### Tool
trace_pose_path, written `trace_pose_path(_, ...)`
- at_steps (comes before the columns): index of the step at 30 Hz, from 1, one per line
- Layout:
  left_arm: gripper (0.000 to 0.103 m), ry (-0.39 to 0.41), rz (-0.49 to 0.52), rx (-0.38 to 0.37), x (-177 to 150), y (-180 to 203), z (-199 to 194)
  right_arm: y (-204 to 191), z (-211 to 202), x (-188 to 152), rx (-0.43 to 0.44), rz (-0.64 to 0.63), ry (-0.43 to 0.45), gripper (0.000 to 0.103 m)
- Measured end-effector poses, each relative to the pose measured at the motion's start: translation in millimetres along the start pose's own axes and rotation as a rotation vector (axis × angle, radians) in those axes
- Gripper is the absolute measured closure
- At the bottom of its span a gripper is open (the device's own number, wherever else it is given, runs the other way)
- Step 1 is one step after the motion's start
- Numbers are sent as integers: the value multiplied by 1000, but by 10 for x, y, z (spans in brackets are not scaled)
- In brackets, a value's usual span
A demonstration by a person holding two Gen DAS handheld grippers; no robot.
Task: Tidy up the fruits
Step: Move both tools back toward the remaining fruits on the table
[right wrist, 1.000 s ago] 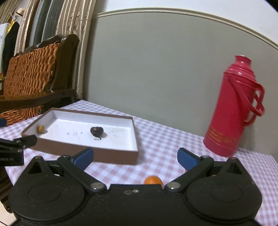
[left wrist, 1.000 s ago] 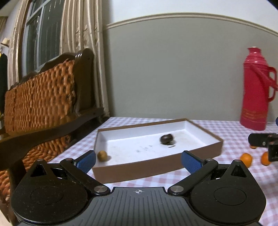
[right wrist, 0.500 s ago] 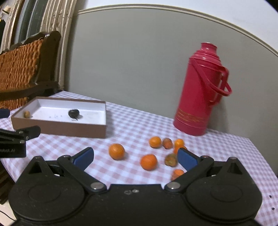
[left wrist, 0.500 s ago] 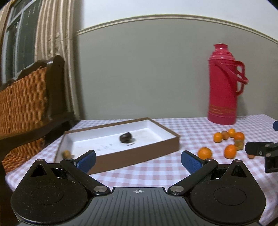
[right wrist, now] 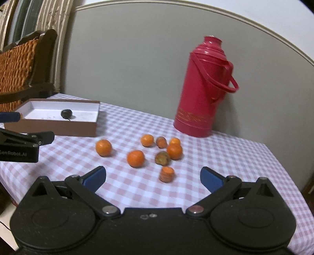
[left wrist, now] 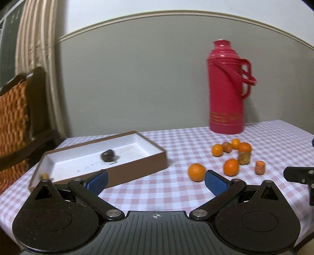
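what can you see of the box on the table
The box is a shallow rectangular tray, seemingly cardboard, brown outside and white inside, open on top. It lies flat on the checked tablecloth, left of the loose oranges. Inside rest a dark round fruit and a small tan one near a corner. Neither gripper touches it.

A: Soft, dim indoor light is seen in both views; short shadows are cast beside the oranges [right wrist: 135, 158] on the tablecloth [right wrist: 225, 157].

B: Motion blur is noted on the red flask [left wrist: 225, 94] and the box [left wrist: 137, 168]. The wall rail [right wrist: 196, 11] is bent by fisheye distortion, and 2 dark corners are shown at the frame edges.
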State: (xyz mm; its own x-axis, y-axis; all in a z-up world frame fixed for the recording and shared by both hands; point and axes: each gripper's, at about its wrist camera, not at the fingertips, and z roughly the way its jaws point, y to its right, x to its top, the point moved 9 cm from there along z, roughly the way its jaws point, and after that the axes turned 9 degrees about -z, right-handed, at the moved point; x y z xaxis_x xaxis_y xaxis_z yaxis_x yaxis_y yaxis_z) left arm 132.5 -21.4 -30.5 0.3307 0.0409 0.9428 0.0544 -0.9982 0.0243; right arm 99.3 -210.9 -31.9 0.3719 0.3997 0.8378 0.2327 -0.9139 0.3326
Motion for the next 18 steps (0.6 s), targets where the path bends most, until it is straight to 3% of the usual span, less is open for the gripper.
trace_pose_path(5, 0, 3, 29, -27, 2, 220, 70, 147, 34, -106, -4, 20, -12, 8)
trace_pose_path(16, 0, -21, 78, -68, -100, 473, 383, 262, 427, -209, -5, 61, -35, 32)
trace_pose_path(18, 0, -31, 70, -66, -107, 468, 456, 254, 500, -217, -1, 66, -36, 32)
